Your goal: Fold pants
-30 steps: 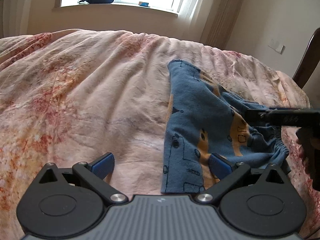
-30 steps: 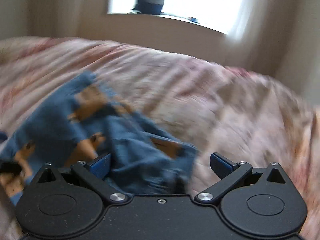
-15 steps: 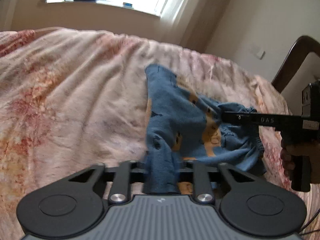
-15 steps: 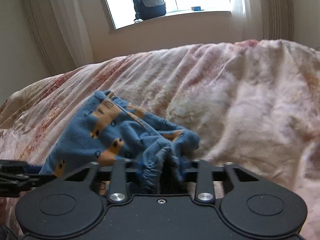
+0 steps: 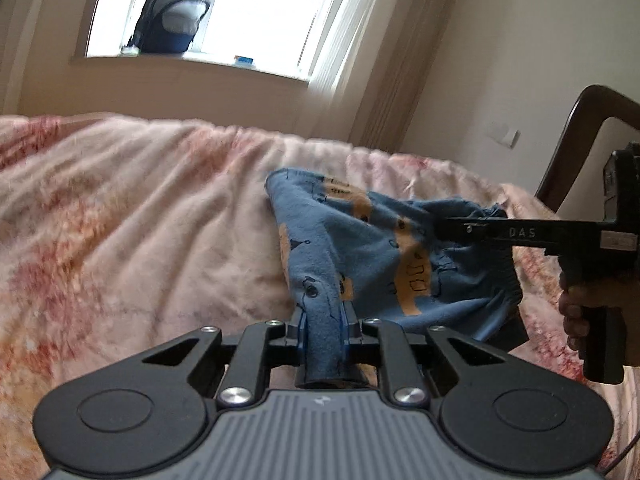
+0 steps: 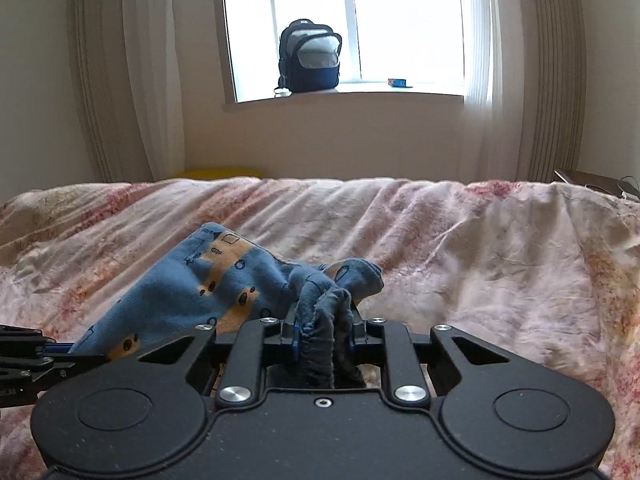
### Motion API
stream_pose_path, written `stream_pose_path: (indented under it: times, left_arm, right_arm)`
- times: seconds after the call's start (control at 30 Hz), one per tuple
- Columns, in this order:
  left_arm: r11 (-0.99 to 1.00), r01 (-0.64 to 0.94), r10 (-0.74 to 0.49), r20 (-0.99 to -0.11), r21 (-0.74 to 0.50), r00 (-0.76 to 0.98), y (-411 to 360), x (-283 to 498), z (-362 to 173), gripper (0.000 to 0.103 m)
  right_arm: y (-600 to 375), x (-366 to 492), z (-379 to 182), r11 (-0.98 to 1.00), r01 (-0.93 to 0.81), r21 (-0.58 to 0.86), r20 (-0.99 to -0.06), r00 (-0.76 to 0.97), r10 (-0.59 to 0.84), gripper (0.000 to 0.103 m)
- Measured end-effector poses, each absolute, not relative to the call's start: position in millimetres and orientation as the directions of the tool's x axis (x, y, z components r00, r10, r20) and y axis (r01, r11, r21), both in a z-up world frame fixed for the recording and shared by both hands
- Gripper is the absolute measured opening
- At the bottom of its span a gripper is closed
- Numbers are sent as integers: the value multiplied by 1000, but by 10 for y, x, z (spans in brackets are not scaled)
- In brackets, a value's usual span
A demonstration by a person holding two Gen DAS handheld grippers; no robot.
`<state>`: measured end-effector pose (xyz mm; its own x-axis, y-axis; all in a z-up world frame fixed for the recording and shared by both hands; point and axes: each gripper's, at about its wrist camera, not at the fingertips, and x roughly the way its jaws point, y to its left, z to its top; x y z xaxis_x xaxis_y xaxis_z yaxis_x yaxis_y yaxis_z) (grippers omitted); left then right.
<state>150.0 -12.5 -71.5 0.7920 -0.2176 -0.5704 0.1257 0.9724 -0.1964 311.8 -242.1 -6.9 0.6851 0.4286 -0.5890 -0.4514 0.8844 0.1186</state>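
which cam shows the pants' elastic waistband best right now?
Right wrist view: the gathered waistband of the pants sits bunched between the right gripper fingers, close and sharp. The left wrist view shows only its far edge from the side, partly behind the right gripper, slightly blurred.

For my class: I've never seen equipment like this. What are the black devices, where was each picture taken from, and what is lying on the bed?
There is no robot here. A person holds a two-finger hand-held gripper in each hand, each with a camera looking along its fingers. One picture is from the left hand-held gripper, the other from the right hand-held gripper. On a pink patterned bedspread lie small blue pants with an orange print. The left one is shut on one edge of the cloth. The right one, its jaws closing on the bunched elastic waistband, also shows side-on in the left view, gripped by the person's hand. A backpack sits on the windowsill.
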Motion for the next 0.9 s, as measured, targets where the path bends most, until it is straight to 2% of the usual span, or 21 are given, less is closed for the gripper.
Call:
stream_pose_path:
  times: [0.1,0.13,0.17,0.2,0.23,0.27,0.3,0.33,0.4,0.47,0.5,0.73,0.9]
  left_arm:
    - [973,100,-209,-605,-210,768,-86,1499,-769,24]
    - [974,86,-201,-616,-211,762,-77,1495,-766,27]
    - [974,76,-195,-622,-214,759,-58,1496,-760,39]
    - [973,67,-193,-626,-219,755,-42,1487,-746,56]
    - [973,59,-189,-627,-222,756,-28,1477,-729,64]
    - [974,49,-179,-623,-219,761,-20,1443,-702,74]
    - [976,44,-168,-617,-212,769,-18,1399,-670,79]
    - [978,47,-164,-613,-203,773,-26,1364,-638,81]
    - [983,58,-156,-615,-175,773,-47,1278,-577,94]
    - [988,44,-128,-625,-149,770,-77,1173,-526,102]
    - [990,38,-117,-630,-138,768,-86,1127,-513,102]
    - [1000,-10,-9,-666,-25,746,-112,737,-624,103]
    - [999,-34,28,-694,5,719,-127,710,-684,103]
  right_arm:
    - [-2425,3127,-150,891,-436,128,-608,675,418,27]
    - [-2427,3109,-158,893,-432,125,-610,677,412,33]
    - [-2431,3079,-146,898,-426,109,-607,687,400,38]
    - [-2432,3046,-134,903,-419,96,-604,697,387,47]
    - [-2441,3004,-114,907,-411,88,-602,704,377,63]
    - [-2461,2951,-87,912,-401,89,-596,712,372,72]
    - [-2488,2878,-55,918,-386,92,-586,724,363,83]
    - [-2512,2797,-25,924,-369,95,-578,735,353,87]
    - [-2536,2591,34,932,-352,90,-567,751,338,90]
    - [-2535,2387,85,938,-340,72,-558,765,320,99]
    - [-2530,2263,103,939,-338,63,-551,773,315,102]
    - [-2532,1591,83,959,-274,78,-532,802,273,102]
    - [-2510,1401,-37,961,-264,76,-541,799,263,102]
